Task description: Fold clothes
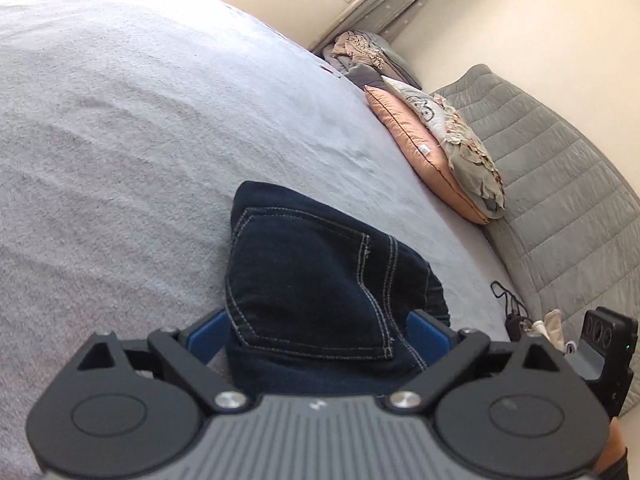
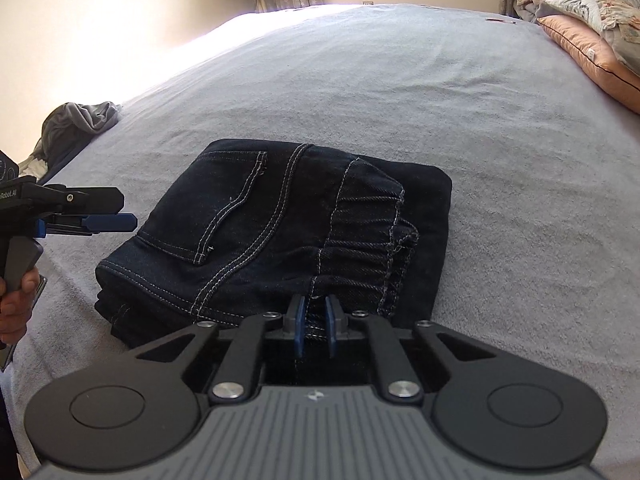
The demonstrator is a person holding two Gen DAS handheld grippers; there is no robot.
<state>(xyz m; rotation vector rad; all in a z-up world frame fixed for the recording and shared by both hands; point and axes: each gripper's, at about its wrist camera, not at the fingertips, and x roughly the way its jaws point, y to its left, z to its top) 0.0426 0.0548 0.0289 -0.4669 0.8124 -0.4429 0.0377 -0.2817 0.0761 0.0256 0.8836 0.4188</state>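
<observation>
Right wrist view, left to right. A hand [image 2: 14,300] at the left edge holds the left gripper [image 2: 120,222], which hangs above the sheet [image 2: 400,92] just left of the jeans [image 2: 256,232]; blue fingers apart, nothing between them in this view. Grey clothes [image 2: 76,124] lie bunched at the sheet's left edge, well apart from the jeans. The jeans lie folded in a compact stack at mid-sheet, back pocket up, gathered waistband to the right. The right gripper [image 2: 315,320] sits at the stack's near edge, jaws nearly together; a fold of denim shows in the narrow gap, pinched. A pink pillow [image 2: 592,56] lies at the far right.

Left wrist view. Both blue pads [image 1: 206,336] stand wide, one on each side of the jeans' near end; whether they press the cloth I cannot tell. Pillows lean against a grey quilted headboard [image 1: 560,200] at right.
</observation>
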